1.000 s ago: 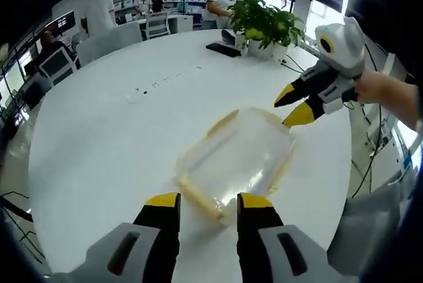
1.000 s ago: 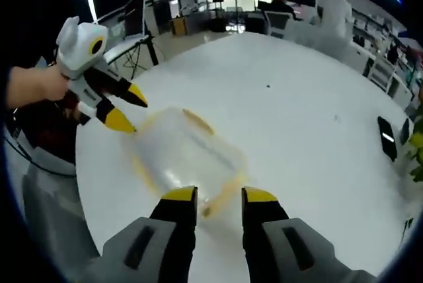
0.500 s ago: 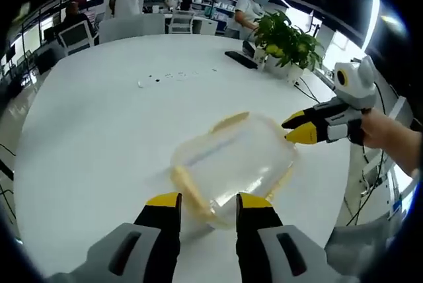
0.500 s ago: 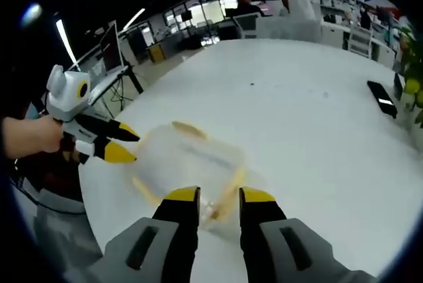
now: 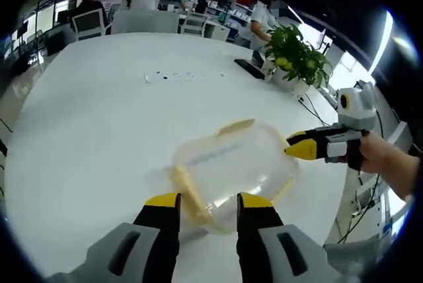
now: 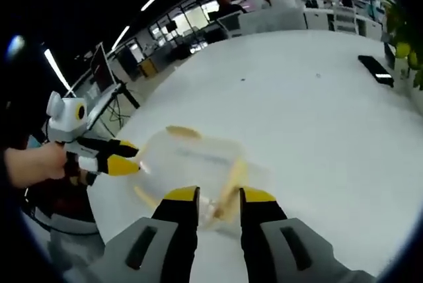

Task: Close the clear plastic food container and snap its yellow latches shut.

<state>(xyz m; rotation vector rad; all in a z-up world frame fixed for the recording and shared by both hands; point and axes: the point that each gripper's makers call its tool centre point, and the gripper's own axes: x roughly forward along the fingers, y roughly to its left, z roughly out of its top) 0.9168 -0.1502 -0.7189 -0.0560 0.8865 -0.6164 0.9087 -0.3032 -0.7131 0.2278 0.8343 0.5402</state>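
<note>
Container [image 5: 231, 164] first: it's a clear plastic food box sitting on the big round white desk [image 5: 99, 118], toward the near right part of it in the left gripper view, with its lid on top. Yellow latches run along its edges; in the left gripper view one [image 5: 236, 126] is on the far side and one [image 5: 184, 186] on the near left side, and that near one looks flipped outward, not snapped down. Can't tell for sure on the rest.

Left gripper [image 5: 208, 200] is right at the near edge of the box, jaws parted a bit with the box corner showing between the tips, not clearly gripping anything. In the right gripper view it comes in from the left [image 6: 135, 158], held by a hand [image 6: 36, 164], tips close together and touching or just about touching the box end.

Right gripper [image 6: 209, 195] is at the opposite end, jaws likewise a little apart, with a yellow latch [image 6: 230, 184] between them. In the left gripper view its yellow tips look almost together, right against the box's right edge.

Smaller stuff: potted plant [image 5: 294, 58] at the far right of the desk, and a dark flat object [image 5: 250, 68] next to it.
</note>
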